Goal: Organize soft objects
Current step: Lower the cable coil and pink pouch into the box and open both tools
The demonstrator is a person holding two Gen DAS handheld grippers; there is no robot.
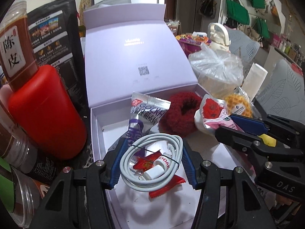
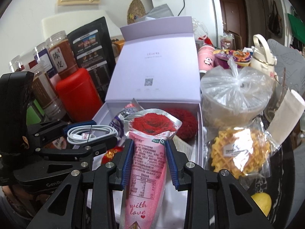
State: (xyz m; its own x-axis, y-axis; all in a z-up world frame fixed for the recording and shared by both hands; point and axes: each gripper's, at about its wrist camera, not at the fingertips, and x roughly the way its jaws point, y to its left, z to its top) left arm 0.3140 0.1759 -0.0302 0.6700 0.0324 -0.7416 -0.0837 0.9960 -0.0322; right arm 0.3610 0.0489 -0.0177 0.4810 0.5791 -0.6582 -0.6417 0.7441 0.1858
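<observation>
Over the open lilac box (image 1: 95, 126), the left claw (image 1: 151, 164) pinches a light, springy coiled white cable (image 1: 152, 152) by its sides. The right claw (image 2: 149, 162) squeezes a soft, crinkly pink rose pouch (image 2: 146, 152) mid-body; its foil looks slippery.

A red canister (image 1: 45, 112) stands left, a brown-filled jar (image 1: 16, 43) labelled with Chinese characters atop it. Far right, green bags (image 1: 238, 13) hang near a cream bottle (image 1: 219, 36).
</observation>
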